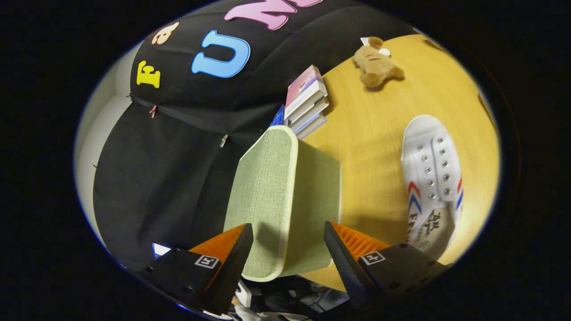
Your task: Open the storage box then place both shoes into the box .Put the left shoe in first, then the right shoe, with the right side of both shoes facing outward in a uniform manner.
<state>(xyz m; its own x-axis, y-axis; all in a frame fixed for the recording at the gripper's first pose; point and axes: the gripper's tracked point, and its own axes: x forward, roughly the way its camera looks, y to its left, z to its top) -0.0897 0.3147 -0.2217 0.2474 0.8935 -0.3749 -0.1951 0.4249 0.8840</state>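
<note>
Between gripper (pixel 287 249) fingers — box lid (pixel 267 196) | beyond — shoe (pixel 430 178), books (pixel 305 100)

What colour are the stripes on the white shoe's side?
Red and blue chevron stripes on the white lace-up canvas shoe, clearest in the gripper view, beyond the open claw.

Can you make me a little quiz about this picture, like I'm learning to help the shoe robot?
1. True or false: the white shoe lies on the wooden table.
2. What sits between the gripper jaws? A) green storage box B) toy bear C) books
3. Fill in: the jaws are ____ (open/shut).

Key: 1 true; 2 A; 3 open.
</note>
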